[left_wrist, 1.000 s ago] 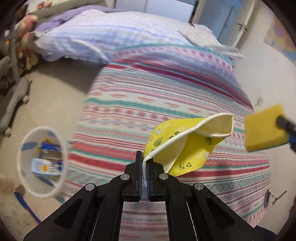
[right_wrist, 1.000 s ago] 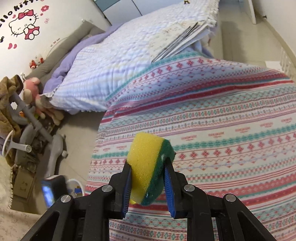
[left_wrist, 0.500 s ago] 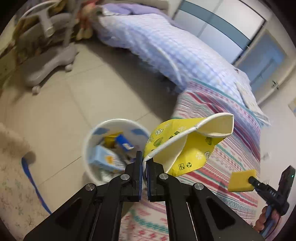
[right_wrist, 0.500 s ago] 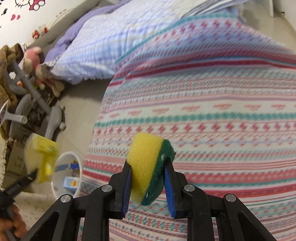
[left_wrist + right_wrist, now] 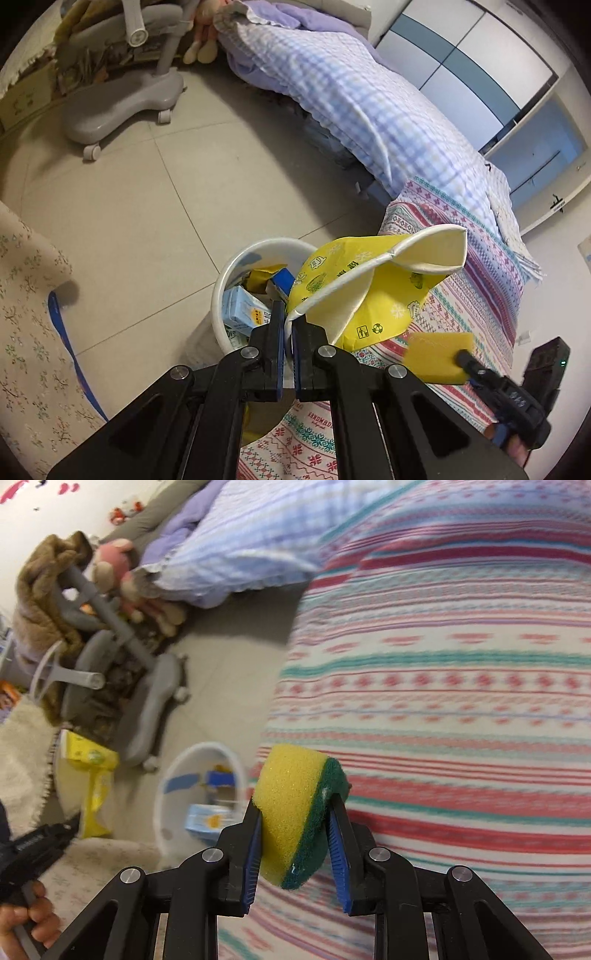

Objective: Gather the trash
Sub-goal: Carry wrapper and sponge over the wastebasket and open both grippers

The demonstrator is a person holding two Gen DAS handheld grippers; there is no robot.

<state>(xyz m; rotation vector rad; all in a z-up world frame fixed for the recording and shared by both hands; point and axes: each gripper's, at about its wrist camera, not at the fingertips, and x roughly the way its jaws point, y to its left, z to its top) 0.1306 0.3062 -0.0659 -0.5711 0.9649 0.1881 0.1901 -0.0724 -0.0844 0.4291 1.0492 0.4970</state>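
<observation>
The left tongs [image 5: 288, 325] are pinched tight on the white edge of a yellow wrapper [image 5: 373, 288], which fans out above and to the right of the tips — part of it overhanging the white trash bin [image 5: 236, 269] on the tiled floor [image 5: 147, 206]. The bin holds a pale blue carton [image 5: 242, 310] and other scraps. The right tongs [image 5: 295, 816] clamp a yellow-and-green sponge [image 5: 295, 812] between blue pads, over the striped bedspread [image 5: 461, 701]; the bin lies down-left of them. A grey chair base [image 5: 118, 107] stands well apart — beyond it, the checked duvet [image 5: 351, 107].
</observation>
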